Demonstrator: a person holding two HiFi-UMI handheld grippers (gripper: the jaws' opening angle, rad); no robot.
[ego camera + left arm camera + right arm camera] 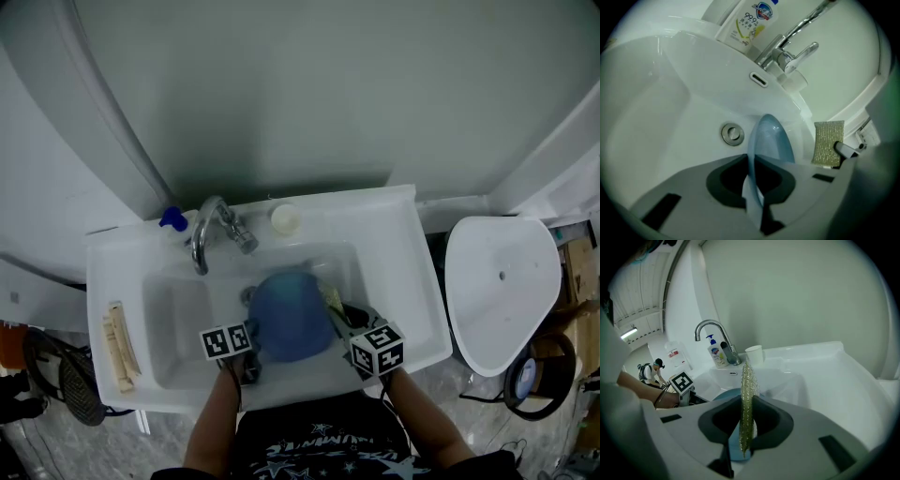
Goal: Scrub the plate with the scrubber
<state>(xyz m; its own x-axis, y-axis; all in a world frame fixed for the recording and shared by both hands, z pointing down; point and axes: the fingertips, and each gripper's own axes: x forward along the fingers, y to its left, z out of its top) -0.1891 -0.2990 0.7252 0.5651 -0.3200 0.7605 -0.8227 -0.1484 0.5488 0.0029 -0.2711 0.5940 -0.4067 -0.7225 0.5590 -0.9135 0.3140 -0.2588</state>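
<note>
Plate, round, pale blue and plastic (291, 314): it is down in the basin of the white moulded sink (412, 272), below the chrome faucet (211, 230). It is tipped up so that its face shows to the head view.

At its near-left rim the left gripper (251, 336) has its jaws closed on the edge. In the left gripper view the rim runs straight out from between the jaws towards the drain.

Just off the plate's right rim is the flat, yellowish, glittery mesh scrubber (331, 298). The right gripper (343, 317) pinches it tight between closed jaws. In the right gripper view the scrubber stands edge-on, its long axis running up and away along the jaws, with the blue of the plate showing below and to its left. From the left gripper view it looks near the plate but apart from it.

So the plate's face lies leftward of the scrubber. By my reckoning the right hand, the nearer one, has to turn the pad's broad side onto that face and sweep left while the left hand steadies the rim.
</note>
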